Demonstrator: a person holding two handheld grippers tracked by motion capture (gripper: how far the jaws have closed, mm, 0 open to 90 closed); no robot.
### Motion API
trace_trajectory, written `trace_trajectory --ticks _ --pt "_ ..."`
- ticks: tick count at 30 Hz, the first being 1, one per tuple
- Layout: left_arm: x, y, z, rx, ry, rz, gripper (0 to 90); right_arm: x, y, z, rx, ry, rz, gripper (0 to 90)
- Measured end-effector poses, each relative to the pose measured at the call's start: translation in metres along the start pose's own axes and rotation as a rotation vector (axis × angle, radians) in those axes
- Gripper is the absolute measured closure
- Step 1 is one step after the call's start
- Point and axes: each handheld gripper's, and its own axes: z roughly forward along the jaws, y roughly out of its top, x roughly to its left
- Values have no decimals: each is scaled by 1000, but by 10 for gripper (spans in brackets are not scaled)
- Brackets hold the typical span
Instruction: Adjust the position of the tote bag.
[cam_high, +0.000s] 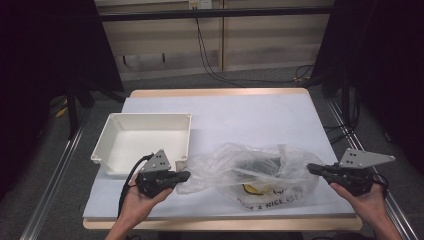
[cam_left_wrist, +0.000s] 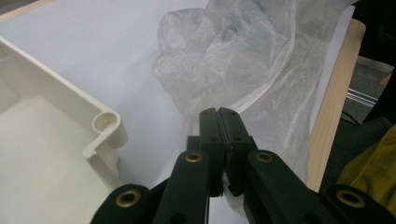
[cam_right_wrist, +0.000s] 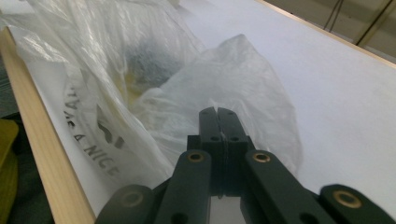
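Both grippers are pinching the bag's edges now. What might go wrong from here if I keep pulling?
1. The left gripper and right gripper each appear shut on thin film of the plastic bag; pulling apart might tear it or let it slip out.
2. The bag lies near the table's front edge, so a tug toward you may drag it off.
3. The dark item inside may slide and spill if the mouth opens sideways.

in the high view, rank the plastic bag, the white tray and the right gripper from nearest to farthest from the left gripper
1. Plastic bag: right beside the left gripper tips, at table centre.
2. White tray: just behind it, on the left.
3. Right gripper: beyond the bag, on the right.
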Motion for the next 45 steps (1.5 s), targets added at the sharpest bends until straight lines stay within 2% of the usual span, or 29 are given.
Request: trace_trajectory --ticks 4,8,12,15,25,26,33,38,42,43,44,45 --pt "0 5 0 13 7 23 895 -9 -6 -12 6 -65 7 900" --pt "-3 9 3 21 -13 24 895 -18 -14 -25 0 -94 32 900" --pt "-6 14 9 32 -13 33 894 -17 -17 -30 14 -129 25 900" --pt "-7 16 12 23 -23 41 893 -19 -22 -36 6 -136 31 900" --pt "-18 17 38 79 -45 94 893 -23 -31 -48 3 -179 51 900" --pt "-18 16 41 99 -43 106 893 -24 -33 -48 3 -175 54 900" --pt "-16 -7 53 178 -41 90 896 -21 -48 -36 12 -143 78 900" --pt "-11 -25 61 206 -55 57 896 -19 -55 -23 39 -124 83 900" --pt "-7 -33 68 247 -66 73 897 -21 -63 -10 67 -117 90 900" --pt "-7 -36 70 233 -73 53 897 -21 -63 -10 67 -117 90 900" --pt "-4 -37 70 252 -80 77 897 -21 -65 -7 77 -115 90 900" --pt "-5 -41 74 254 -83 54 898 -21 -67 -4 85 -106 97 900"
